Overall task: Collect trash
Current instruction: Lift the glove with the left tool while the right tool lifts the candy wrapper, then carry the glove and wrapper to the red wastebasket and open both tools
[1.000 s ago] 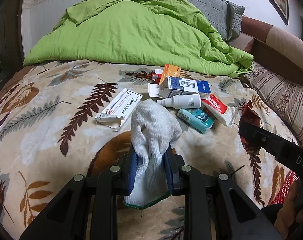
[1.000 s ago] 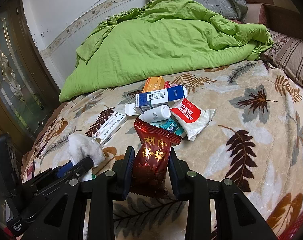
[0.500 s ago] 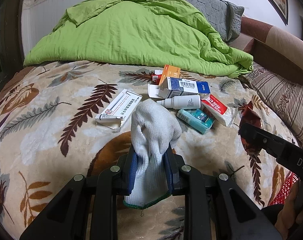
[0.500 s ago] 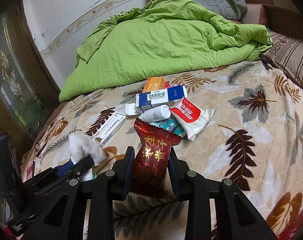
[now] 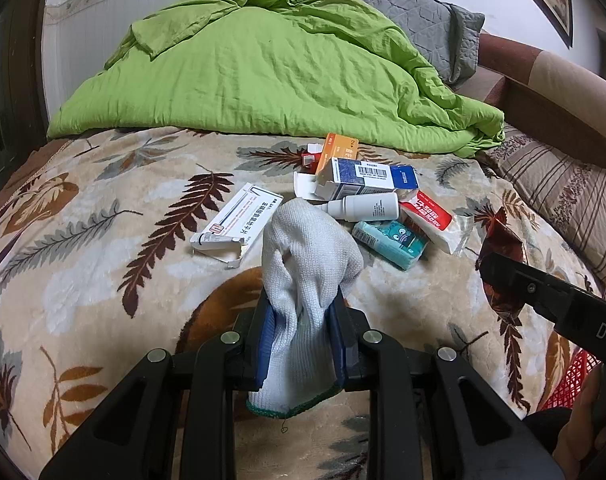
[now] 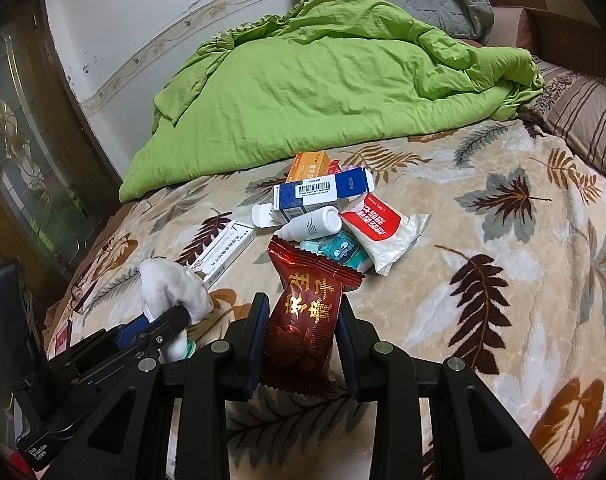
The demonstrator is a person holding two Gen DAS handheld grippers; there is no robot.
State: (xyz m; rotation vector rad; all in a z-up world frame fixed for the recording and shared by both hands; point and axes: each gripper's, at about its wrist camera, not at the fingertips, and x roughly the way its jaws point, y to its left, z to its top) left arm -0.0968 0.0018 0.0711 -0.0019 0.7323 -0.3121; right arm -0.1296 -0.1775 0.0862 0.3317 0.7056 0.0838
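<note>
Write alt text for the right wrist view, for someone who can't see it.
The right gripper is shut on a dark red wrapper above a leaf-print blanket. At lower left the left gripper holds a white glove. Beyond lie boxes, a white bottle and packets, before a green duvet.

Green quilt (image 5: 271, 76) heaped at the far end of the leaf-patterned bed (image 5: 83, 248); grey pillow (image 5: 415, 28) behind, possibly leaning on the wall.

knitted cloth glove (image 5: 309, 264), glossy foil wrapper (image 6: 305, 320)
</note>
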